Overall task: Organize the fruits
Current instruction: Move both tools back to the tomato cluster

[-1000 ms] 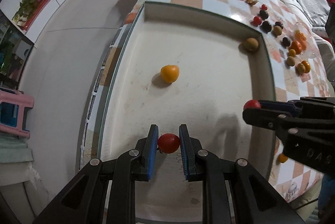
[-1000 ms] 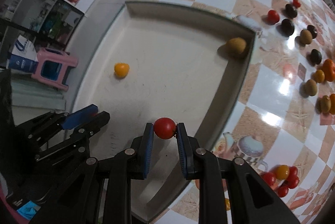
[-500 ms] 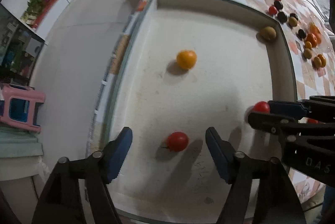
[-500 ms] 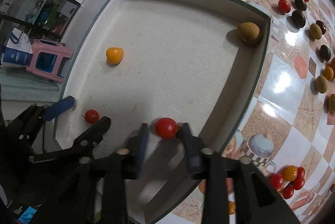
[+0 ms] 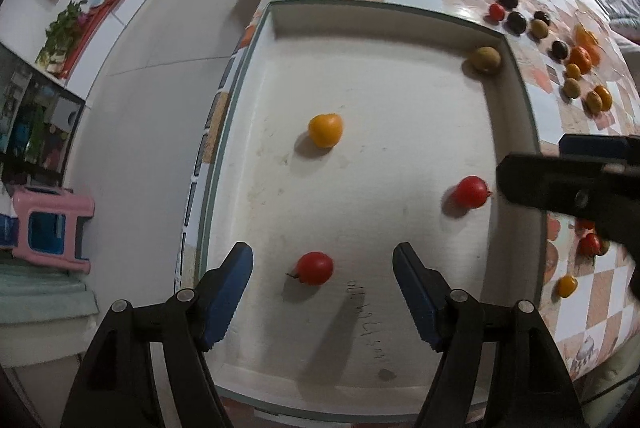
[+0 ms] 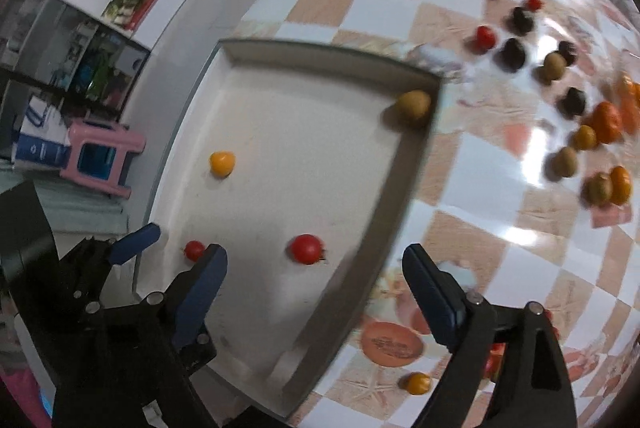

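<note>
tray (image 5: 516, 116) white | tomatoes (image 5: 315, 268) red | tablecloth (image 6: 500, 220) orange-white checks

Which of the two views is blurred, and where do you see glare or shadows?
Right wrist view: motion blur smears the tray rim and the loose fruit; bright glare lies on the glossy checkered tablecloth. Left wrist view: sharp; the orange fruit and both red tomatoes cast soft shadows to their lower left; fisheye bends the tray edges.

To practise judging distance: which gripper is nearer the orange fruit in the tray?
Left, as best the views show. The left gripper is open, facing the orange fruit across a red tomato. The right gripper is open by the tray's far edge.
</note>
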The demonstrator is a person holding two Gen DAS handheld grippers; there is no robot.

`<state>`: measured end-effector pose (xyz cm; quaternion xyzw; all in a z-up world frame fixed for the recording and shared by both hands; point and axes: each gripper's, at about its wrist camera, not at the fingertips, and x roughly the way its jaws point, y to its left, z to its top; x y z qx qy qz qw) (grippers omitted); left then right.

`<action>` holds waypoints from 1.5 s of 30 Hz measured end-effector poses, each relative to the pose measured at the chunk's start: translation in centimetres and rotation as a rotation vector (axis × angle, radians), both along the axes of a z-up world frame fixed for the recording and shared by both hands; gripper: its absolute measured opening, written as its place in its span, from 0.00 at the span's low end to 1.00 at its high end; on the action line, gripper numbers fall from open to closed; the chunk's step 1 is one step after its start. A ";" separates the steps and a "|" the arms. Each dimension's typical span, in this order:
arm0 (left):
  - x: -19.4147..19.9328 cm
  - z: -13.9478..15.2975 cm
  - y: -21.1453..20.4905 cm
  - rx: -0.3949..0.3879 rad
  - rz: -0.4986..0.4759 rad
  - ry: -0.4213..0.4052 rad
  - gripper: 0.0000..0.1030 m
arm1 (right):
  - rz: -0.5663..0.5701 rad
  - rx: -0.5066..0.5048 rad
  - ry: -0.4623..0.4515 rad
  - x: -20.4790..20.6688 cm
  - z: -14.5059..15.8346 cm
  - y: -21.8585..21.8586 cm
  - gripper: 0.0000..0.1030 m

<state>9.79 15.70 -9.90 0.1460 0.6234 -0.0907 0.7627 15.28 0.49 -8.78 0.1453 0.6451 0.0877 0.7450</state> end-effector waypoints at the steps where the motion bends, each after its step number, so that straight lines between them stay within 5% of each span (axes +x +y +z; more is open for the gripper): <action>1: 0.0 0.2 -0.3 -0.002 -0.006 -0.001 0.72 | -0.012 -0.001 -0.001 -0.1 0.2 -0.4 0.89; 20: -4.5 2.3 -12.2 -0.071 -0.357 0.005 0.72 | -0.335 -0.081 0.047 -9.6 -0.1 -16.0 0.89; 29: -8.0 1.3 -15.7 -0.078 -0.489 0.046 0.72 | -0.411 -0.117 0.117 -14.0 -1.7 -20.0 0.89; 45: -9.7 -2.9 -17.0 -0.009 -0.415 0.094 0.72 | -0.363 -0.111 0.128 -12.7 -4.1 -20.0 0.89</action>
